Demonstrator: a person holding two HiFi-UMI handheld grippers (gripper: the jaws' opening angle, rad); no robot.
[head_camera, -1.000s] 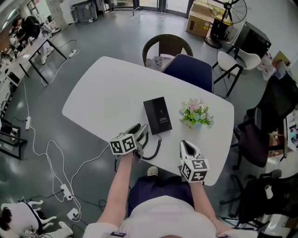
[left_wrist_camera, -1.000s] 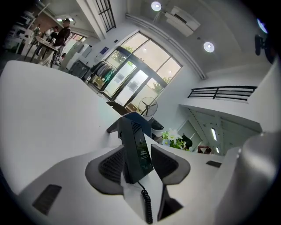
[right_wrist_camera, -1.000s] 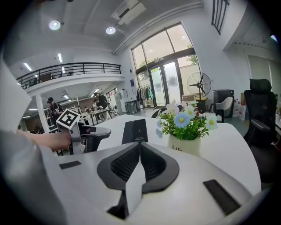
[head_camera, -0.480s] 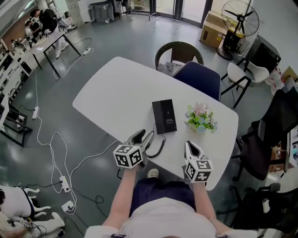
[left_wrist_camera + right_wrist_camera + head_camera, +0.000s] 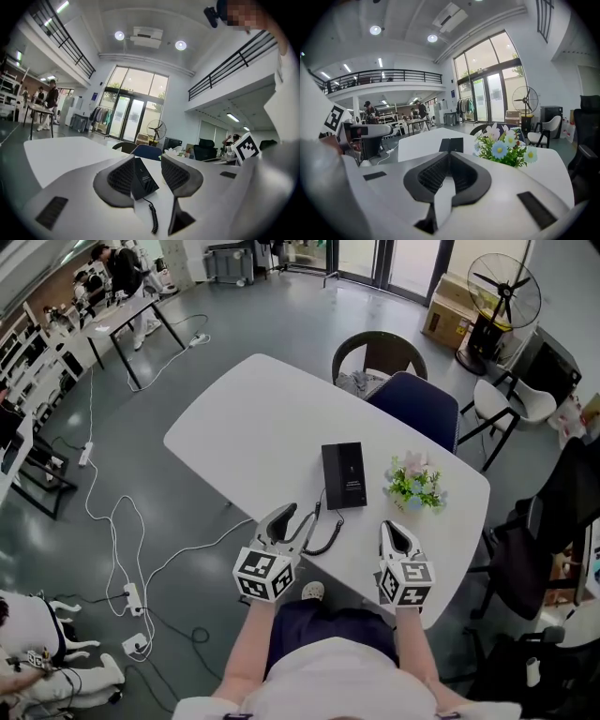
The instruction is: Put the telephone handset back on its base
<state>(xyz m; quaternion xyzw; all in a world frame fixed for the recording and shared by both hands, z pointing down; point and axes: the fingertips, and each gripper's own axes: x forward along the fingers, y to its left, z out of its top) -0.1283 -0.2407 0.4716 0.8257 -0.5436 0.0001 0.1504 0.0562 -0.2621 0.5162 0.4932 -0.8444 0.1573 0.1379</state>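
Note:
The black telephone base (image 5: 344, 475) lies flat in the middle of the white table (image 5: 253, 418), and its coiled cord (image 5: 324, 536) loops toward the near edge. I cannot make out a handset apart from the base. My left gripper (image 5: 294, 518) hovers at the near edge just left of the cord, open with nothing between its jaws. In the left gripper view the base (image 5: 143, 177) and cord (image 5: 153, 216) show through the gap of that gripper (image 5: 148, 159). My right gripper (image 5: 392, 527) is shut and empty near the front edge, right of the cord; its joined tips (image 5: 450, 154) point at the base (image 5: 452, 144).
A small pot of flowers (image 5: 414, 486) stands right of the base, close ahead of the right gripper (image 5: 506, 145). A blue chair (image 5: 417, 409) and a dark round chair (image 5: 378, 352) are tucked in at the far side. Cables trail over the floor (image 5: 122, 540) on the left.
The head view has drifted, so the table sits further right and lower. The left gripper has drawn back a little from the base toward the near edge. The right gripper has hardly moved.

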